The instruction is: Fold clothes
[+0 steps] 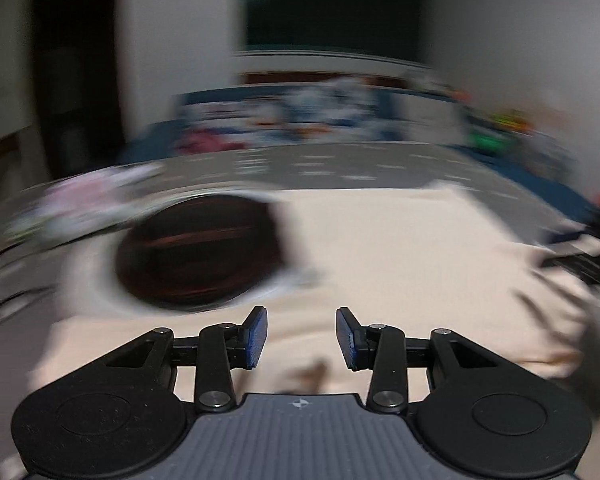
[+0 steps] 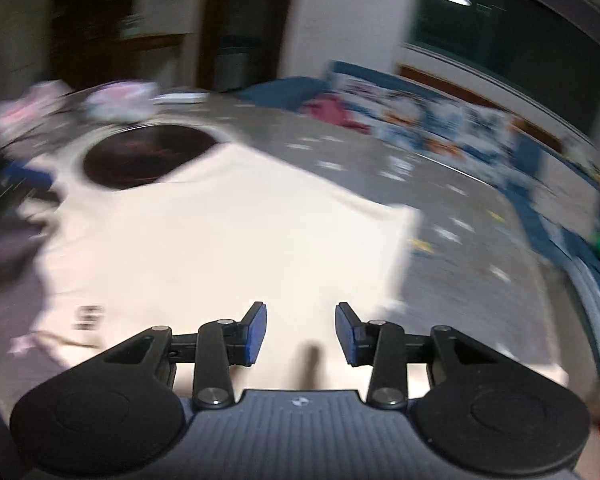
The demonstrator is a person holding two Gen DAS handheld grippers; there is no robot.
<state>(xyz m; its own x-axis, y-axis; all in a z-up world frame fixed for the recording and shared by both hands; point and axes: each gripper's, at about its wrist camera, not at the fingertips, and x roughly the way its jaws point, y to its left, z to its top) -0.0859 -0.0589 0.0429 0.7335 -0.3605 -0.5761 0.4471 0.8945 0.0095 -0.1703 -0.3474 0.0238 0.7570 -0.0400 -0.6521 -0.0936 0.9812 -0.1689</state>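
Both hand-held grippers, left (image 1: 301, 338) and right (image 2: 301, 334), released, nothing between pads, above flat cream fabric garment (image 1: 380, 248) (image 2: 220, 240); dark round basin (image 1: 198, 248) beyond it.

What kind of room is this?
Probably a room in a home, perhaps a bedroom or playroom. A cream garment lies spread on a grey patterned mat, a colourful padded panel borders it, and a dark window sits behind.
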